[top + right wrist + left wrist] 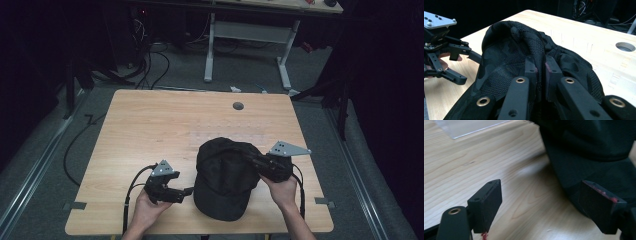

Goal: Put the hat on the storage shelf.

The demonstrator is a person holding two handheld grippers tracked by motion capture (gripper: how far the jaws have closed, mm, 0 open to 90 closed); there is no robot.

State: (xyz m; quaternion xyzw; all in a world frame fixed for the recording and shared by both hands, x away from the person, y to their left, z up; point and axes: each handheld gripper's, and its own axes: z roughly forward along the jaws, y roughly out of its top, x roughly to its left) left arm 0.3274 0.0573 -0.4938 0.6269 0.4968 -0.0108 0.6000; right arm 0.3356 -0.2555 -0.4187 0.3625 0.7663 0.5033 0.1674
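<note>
- Pinched between the nearly closed jaws of the right gripper is a fold of the black mesh baseball cap; its crown bunches just ahead of them.
- Left gripper gapes wide, holding nothing, beside the cap's brim on the pale wooden desk.
- One grasp looks made; the second seems left to do.
- No readable writing or logo.

Cap on table, between claws

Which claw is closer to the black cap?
Right. The right claw is shut on a fold of the black cap; the left claw is open beside its brim, not touching.
</note>
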